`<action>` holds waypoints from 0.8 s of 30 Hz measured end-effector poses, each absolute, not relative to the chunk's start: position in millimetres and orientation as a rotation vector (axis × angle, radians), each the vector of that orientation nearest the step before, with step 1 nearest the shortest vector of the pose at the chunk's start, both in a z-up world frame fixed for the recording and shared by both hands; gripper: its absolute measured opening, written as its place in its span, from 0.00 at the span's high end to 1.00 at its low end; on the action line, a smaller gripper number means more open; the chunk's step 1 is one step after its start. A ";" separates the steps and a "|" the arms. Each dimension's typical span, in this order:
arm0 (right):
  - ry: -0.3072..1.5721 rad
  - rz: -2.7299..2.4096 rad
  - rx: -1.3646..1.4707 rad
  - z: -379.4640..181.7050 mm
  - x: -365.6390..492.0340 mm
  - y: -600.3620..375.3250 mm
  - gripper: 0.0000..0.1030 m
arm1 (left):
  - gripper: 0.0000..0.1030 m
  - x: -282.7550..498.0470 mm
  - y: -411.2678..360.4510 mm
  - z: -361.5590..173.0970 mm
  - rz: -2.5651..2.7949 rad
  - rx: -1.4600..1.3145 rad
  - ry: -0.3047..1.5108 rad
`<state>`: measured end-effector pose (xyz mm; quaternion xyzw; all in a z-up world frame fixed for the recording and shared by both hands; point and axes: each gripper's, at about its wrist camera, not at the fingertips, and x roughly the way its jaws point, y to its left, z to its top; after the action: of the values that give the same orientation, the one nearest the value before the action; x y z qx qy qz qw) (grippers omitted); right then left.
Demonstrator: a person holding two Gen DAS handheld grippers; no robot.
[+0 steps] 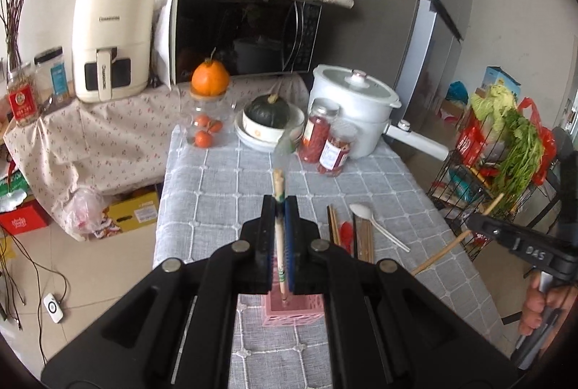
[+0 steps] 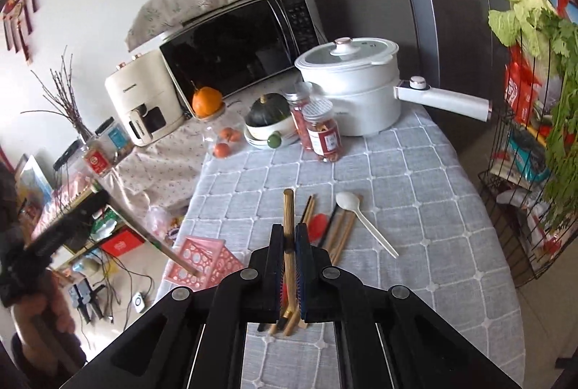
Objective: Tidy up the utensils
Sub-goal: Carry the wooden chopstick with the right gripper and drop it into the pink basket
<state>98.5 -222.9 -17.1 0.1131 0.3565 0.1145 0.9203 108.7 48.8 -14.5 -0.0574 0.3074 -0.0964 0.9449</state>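
My left gripper (image 1: pixel 280 204) is shut on a pale chopstick (image 1: pixel 278 233) whose lower end dips into the pink utensil basket (image 1: pixel 292 311) just below the jaws. The basket also shows in the right wrist view (image 2: pixel 202 262), with the chopstick (image 2: pixel 169 253) slanting into it. My right gripper (image 2: pixel 289 231) is shut on a brown wooden chopstick (image 2: pixel 288 219), held above the table. More chopsticks (image 2: pixel 337 235), a red spoon (image 2: pixel 318 224) and a white spoon (image 2: pixel 361 219) lie on the grey checked tablecloth (image 2: pixel 415 244).
At the table's far end stand a white pot with a long handle (image 2: pixel 361 92), two jars of red food (image 2: pixel 323 132), a bowl with a green squash (image 2: pixel 269 118) and a glass jar of oranges (image 2: pixel 222 136). A wire rack with greens (image 2: pixel 534 143) stands right.
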 end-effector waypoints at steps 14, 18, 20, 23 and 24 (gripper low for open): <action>0.708 0.256 0.220 -7.1 91.0 -220.5 0.94 | 0.91 139.7 49.7 -41.0 -0.182 -0.148 0.719; 0.698 0.261 0.223 -3.3 88.3 -221.3 0.94 | 0.47 137.1 46.0 -40.0 -0.168 -0.138 0.718; 0.691 0.267 0.226 -0.4 87.0 -221.3 0.94 | 0.34 132.4 45.6 -35.4 -0.154 -0.135 0.702; 0.669 0.278 0.219 7.5 84.5 -219.3 0.94 | 0.20 124.8 46.8 -29.5 -0.119 -0.125 0.701; 0.661 0.281 0.218 10.5 83.6 -218.6 0.94 | 0.16 122.6 47.3 -28.2 -0.104 -0.123 0.702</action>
<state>83.6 -218.6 10.5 0.1062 0.3226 0.1371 0.9305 122.6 47.3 -28.2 -0.0603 0.3435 -0.0508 0.9358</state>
